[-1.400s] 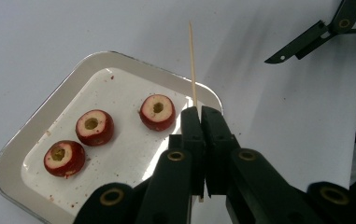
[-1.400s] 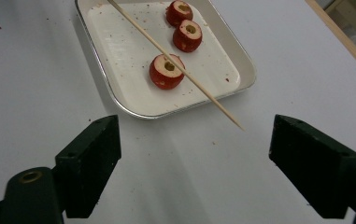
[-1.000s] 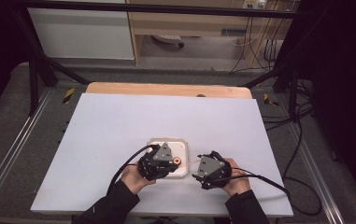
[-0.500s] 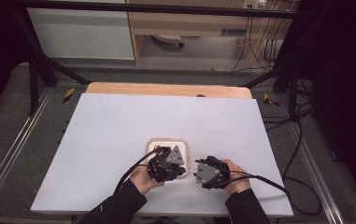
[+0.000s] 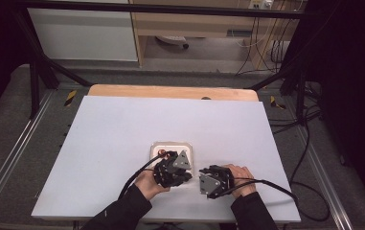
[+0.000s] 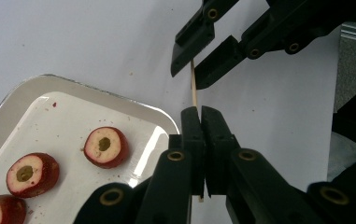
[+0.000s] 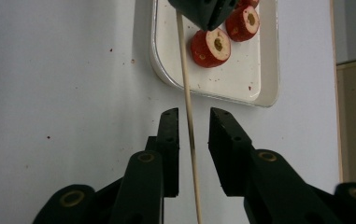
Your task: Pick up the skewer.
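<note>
Your left hand-held gripper (image 6: pixel 201 112) is clamped on the wooden skewer (image 6: pixel 194 86), just off the tray's (image 6: pixel 21 93) corner at 3 o'clock (sliced red fruit (image 6: pixel 105 146) lies inside). Your right hand-held gripper (image 7: pixel 193 126) stands apart around the skewer, above the desk (image 5: pixel 122 124).

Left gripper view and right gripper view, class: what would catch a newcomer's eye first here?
A thin wooden skewer bridges the two tools: the left gripper is clamped on it, and it runs between the open jaws of the right gripper. Beside them, red fruit slices with pale flesh lie in a white tray.
</note>
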`<state>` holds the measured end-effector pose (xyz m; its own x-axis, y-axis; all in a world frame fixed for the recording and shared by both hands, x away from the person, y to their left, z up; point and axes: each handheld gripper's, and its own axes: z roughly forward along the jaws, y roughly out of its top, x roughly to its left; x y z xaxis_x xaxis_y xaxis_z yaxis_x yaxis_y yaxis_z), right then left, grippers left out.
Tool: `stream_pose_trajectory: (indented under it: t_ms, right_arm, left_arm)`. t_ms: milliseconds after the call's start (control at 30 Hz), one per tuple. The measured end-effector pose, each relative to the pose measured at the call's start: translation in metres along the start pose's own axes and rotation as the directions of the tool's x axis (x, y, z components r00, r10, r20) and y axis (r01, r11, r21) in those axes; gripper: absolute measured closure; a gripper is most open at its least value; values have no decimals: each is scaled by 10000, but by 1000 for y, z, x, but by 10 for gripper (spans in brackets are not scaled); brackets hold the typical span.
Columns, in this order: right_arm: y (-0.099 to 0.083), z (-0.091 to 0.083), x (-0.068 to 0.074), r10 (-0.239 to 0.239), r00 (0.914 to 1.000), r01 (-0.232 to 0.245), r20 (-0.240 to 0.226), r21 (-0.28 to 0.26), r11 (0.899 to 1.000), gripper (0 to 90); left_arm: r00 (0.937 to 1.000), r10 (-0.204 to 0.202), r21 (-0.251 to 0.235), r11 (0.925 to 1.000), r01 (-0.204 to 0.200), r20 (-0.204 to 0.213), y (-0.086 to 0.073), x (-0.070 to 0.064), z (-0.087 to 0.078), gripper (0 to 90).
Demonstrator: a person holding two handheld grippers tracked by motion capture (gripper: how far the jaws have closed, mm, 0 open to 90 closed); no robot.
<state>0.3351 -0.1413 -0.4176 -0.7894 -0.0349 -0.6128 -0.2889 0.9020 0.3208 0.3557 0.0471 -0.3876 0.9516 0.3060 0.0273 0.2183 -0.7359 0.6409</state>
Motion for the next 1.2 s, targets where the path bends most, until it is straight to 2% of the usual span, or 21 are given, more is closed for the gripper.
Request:
stream_pose_trajectory:
  t_ms: [133,333,567,700,800,900,967,1000,1033,1200]
  right_arm:
    - [0,1,2,-341,9993,342,-117,40,9994,804]
    - [-1,0,3,-572,9983,573,-141,128,9983,872]
    - [1,-2,4,-1149,9934,1148,22,260,9930,884]
    - [4,-2,3,-1519,9882,1506,209,553,9871,884]
    - [7,0,3,-1789,9835,1760,278,844,9808,883]
    - [10,0,2,-1951,9803,1915,301,960,9768,884]
    - [14,2,2,-2213,9746,2165,354,1063,9705,883]
    - [15,2,3,-2212,9746,2159,341,1176,9693,883]
    - [16,3,3,-2407,9699,2341,381,1276,9638,883]
    - [19,5,5,-2772,9601,2687,356,1551,9506,884]
  left_arm:
    - [10000,44,50,10000,-45,40,0,0,1,886]
    - [9999,102,56,9999,-102,76,0,-1,2,886]
    - [9999,-5,112,9999,4,110,0,1,3,876]
    - [9997,-156,761,9970,143,166,2,5,2,812]
    - [9995,-232,969,9951,211,203,3,7,2,803]
    - [9992,-255,1439,9894,208,308,5,8,6,815]
    - [9994,-265,1776,9839,223,211,7,8,9,843]
    - [9994,-314,1993,9795,282,129,8,8,12,853]
    - [9995,-303,2085,9777,270,127,8,8,13,855]
    - [9996,-285,2445,9693,268,34,10,7,19,872]
